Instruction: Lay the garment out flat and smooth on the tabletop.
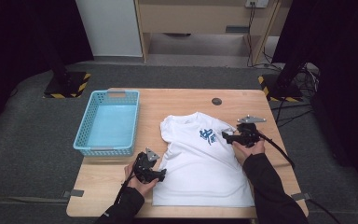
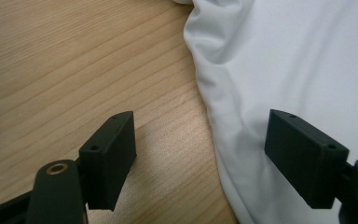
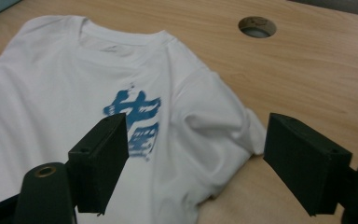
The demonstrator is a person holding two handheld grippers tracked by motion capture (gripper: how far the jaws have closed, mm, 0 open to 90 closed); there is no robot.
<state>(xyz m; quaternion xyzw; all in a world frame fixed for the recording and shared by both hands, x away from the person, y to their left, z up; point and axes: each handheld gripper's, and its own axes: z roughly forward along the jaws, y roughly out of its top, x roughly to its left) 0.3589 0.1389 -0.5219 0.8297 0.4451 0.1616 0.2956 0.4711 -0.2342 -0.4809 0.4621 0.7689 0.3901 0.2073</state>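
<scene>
At the lower centre of the high view, the left tongs [image 1: 161, 174] are hanging wide and empty over the near left edge of the white T-shirt [image 1: 200, 163], which is lying flat on the desk [image 1: 102, 179]. Further up, at the right sleeve, the right tongs [image 1: 224, 136] are gaping too, gripping nothing. Folding looks to be starting; next, each needs to pinch cloth. The blue basket [image 1: 107, 122] is waiting at the upper left.
</scene>
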